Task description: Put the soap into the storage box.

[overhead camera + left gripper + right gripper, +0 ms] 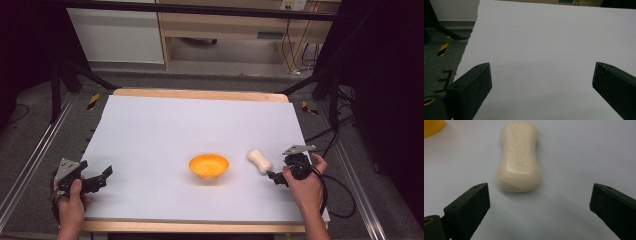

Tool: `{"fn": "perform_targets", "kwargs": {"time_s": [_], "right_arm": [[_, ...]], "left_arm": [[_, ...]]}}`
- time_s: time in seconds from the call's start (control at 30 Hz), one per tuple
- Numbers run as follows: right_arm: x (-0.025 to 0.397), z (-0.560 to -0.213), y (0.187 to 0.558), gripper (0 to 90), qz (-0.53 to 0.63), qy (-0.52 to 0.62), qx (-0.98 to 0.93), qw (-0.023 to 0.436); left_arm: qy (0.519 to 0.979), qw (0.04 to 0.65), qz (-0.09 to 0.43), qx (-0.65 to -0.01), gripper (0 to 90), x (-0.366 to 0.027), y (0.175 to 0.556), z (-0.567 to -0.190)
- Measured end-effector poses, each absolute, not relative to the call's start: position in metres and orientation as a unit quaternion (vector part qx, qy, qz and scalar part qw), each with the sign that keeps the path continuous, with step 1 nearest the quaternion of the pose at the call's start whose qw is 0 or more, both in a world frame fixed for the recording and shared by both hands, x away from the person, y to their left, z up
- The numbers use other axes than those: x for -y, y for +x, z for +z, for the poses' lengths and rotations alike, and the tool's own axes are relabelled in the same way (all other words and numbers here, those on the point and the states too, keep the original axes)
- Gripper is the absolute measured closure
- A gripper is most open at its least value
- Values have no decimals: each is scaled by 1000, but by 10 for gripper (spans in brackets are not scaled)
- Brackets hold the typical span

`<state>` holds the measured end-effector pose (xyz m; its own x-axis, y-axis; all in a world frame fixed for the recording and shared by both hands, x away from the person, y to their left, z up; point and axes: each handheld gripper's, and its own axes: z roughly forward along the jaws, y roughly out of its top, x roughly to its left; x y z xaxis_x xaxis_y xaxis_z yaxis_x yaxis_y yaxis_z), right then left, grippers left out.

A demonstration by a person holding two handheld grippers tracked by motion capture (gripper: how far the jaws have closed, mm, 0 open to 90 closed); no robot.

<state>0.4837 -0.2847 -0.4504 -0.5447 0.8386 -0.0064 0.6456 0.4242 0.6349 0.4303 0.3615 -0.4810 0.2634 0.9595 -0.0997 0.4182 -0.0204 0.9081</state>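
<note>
Cream soap bar (519, 157) before open right claw (537, 202)

Bare table (544, 45) lies ahead of the wide-spread left claw (541, 82). The right claw (540, 202), jaws apart, faces a soap bar (519, 160) just ahead; a yellow bowl (209, 166) sits near beyond it.

We see a cream, waisted soap bar (259, 161) stamped "Safeguard" lying flat at three o'clock of the upright orange bowl (209, 166), apart.
</note>
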Motion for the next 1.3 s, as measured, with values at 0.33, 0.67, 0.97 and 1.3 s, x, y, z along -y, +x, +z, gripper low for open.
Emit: {"fn": "perform_targets", "kwargs": {"time_s": [0.33, 0.67, 0.97, 1.3], "right_arm": [[268, -445, 499, 51, 261, 460, -839, 124], [252, -446, 514, 150, 238, 470, -844, 99], [238, -442, 524, 299, 223, 475, -845, 97], [235, -447, 532, 379, 203, 479, -850, 88]], "left_arm": [[650, 458, 294, -531, 19, -361, 431, -481], [651, 458, 291, -531, 19, -362, 431, -481], [649, 459, 289, -533, 19, -362, 432, -481], [650, 459, 288, -533, 19, -362, 432, -481]]}}
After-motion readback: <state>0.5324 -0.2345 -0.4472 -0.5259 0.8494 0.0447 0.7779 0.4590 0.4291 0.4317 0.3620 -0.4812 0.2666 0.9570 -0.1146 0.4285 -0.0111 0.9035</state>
